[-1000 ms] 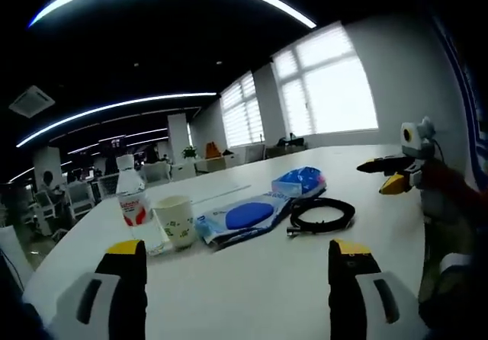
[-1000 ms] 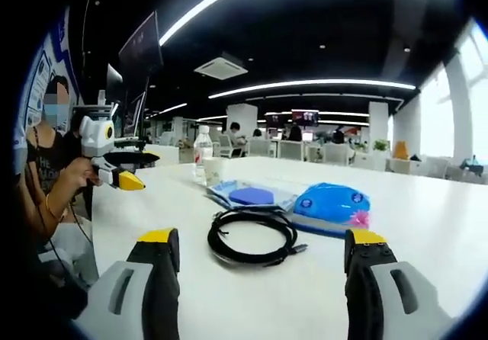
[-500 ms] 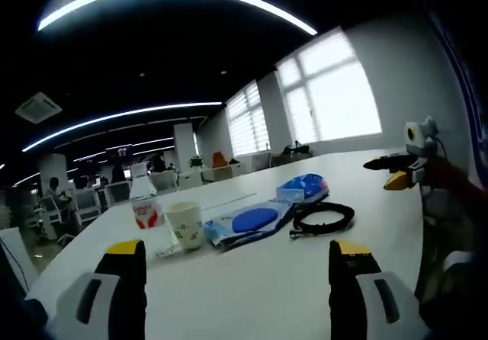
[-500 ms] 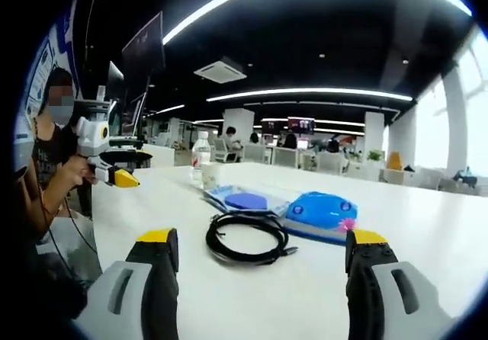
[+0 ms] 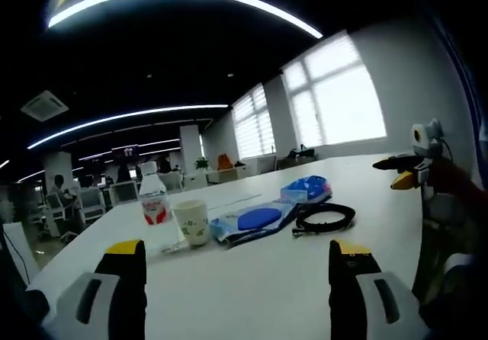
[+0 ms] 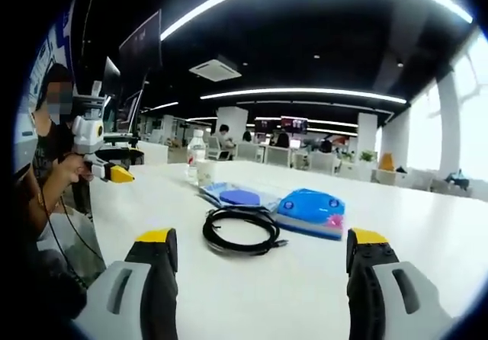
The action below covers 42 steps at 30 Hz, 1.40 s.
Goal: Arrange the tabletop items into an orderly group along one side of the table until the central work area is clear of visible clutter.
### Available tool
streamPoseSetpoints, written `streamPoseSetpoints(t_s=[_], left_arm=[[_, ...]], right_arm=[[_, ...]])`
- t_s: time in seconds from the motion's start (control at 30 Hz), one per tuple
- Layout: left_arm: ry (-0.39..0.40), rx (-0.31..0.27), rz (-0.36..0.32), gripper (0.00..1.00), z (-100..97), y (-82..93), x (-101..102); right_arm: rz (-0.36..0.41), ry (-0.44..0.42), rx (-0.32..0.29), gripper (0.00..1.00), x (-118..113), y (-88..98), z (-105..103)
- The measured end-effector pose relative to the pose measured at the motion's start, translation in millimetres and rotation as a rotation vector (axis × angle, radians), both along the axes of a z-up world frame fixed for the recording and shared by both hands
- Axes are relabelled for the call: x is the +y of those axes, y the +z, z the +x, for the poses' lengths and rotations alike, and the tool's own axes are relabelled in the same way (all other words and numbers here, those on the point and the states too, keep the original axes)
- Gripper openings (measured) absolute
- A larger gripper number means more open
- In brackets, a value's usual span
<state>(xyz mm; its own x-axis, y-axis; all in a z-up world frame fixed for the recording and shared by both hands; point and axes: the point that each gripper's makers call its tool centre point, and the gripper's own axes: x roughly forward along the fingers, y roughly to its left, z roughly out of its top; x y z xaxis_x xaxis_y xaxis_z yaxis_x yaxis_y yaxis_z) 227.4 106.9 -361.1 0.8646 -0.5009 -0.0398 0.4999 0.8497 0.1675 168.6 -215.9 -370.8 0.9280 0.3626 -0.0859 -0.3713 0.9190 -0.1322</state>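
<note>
Both tools — left tool [image 5: 229, 294], right tool [image 6: 259, 294] — jaws spread wide, empty, above the white table [image 6: 305, 279].

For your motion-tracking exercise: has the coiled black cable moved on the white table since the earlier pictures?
No. The coiled black cable sits just left of the blue packet as before; the camera shifted.

Bottle [image 5: 153, 200], cup [image 5: 192, 222], 2 packs [image 5: 252, 221], then cable [image 5: 325, 217] in a row on the table [image 5: 252, 287].

Blown-out windows [image 5: 335, 96] — dim, soft (fisheye-bent) surroundings
</note>
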Motion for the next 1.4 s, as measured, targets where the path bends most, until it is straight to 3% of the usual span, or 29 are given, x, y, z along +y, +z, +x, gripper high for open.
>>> streamPoseSetpoints(t_s=[0.77,1.17,1.4], left_arm=[[-0.003,0.009,-0.002,1.00,-8.2,-3.5,-1],[0.006,-0.020,-0.010,1.00,-5.9,5.4,-2],[0.005,-0.008,-0.013,1.00,-7.6,0.9,-3]], right_arm=[[-0.007,-0.016,0.013,0.87,-3,-5.7,-2],[-0.046,-0.027,0.027,0.85,-5,-14.7,-1],[-0.039,-0.031,0.012,0.85,-6,-8.7,-1]])
